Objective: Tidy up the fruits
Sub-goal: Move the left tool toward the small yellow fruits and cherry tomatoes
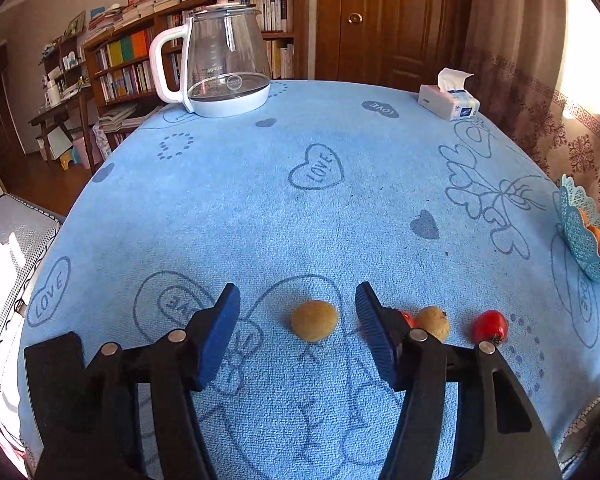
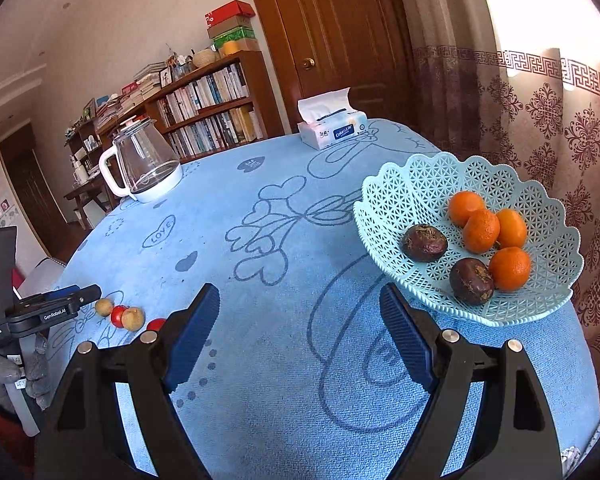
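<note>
Left gripper [image 1: 298, 312] unclenched, its jaws apart with a small brown fuzzy kiwi-like fruit [image 1: 314, 320] on the blue towel tablecloth [image 1: 300, 208] in the gap, pads not touching it. Beyond its right finger: a second brown fruit [image 1: 434, 322], then a red tomato-like fruit [image 1: 490, 327]. Right gripper [image 2: 300, 332] released, empty; the pale blue lattice plastic basket [image 2: 404, 184] of oranges [image 2: 480, 230] and dark purple fruits [image 2: 425, 243] sits just ahead to its right.
</note>
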A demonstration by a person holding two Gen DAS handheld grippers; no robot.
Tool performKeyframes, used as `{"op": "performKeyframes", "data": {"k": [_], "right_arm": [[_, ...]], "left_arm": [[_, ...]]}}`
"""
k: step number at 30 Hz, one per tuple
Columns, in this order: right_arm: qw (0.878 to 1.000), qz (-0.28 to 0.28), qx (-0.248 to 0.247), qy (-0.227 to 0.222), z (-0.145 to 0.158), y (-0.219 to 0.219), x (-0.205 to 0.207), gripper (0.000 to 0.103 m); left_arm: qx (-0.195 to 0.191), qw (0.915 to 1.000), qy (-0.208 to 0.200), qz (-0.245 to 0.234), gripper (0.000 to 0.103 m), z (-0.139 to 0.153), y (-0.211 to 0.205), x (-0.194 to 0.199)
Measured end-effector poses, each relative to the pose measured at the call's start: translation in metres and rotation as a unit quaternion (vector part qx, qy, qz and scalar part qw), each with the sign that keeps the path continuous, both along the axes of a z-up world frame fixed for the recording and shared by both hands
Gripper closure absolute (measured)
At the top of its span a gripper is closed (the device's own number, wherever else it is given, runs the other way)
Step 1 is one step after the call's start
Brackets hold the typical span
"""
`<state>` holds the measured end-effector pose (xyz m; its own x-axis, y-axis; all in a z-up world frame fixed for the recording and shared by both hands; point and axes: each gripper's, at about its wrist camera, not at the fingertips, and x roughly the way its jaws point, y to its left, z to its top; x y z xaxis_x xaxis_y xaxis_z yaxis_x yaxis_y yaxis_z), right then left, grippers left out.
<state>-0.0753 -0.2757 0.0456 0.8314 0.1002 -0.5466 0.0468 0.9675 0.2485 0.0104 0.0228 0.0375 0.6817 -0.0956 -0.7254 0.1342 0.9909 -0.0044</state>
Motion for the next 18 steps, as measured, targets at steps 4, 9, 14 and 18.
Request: {"op": "performKeyframes", "data": {"k": [4, 9, 14, 18], "right_arm": [[1.000, 0.018, -0.008, 0.013, -0.007, 0.009, 0.002, 0.019], [0.999, 0.030, -0.011, 0.019, -0.009, 0.013, 0.004, 0.019], [0.999, 0.036, -0.010, 0.024, -0.012, 0.016, 0.004, 0.019], [0.998, 0.048, -0.013, 0.026, -0.012, 0.022, 0.006, 0.019]], "left_arm": [[0.004, 0.9999, 0.014, -0.003, 0.049, -0.010, 0.000, 0.004], [-0.002, 0.9998, 0.021, -0.004, 0.056, -0.015, 0.002, 0.007], [-0.004, 0.9995, 0.030, -0.013, 0.056, -0.020, -0.001, 0.008], [-0.009, 0.9992, 0.035, -0.013, 0.060, -0.022, 0.000, 0.010]]}}
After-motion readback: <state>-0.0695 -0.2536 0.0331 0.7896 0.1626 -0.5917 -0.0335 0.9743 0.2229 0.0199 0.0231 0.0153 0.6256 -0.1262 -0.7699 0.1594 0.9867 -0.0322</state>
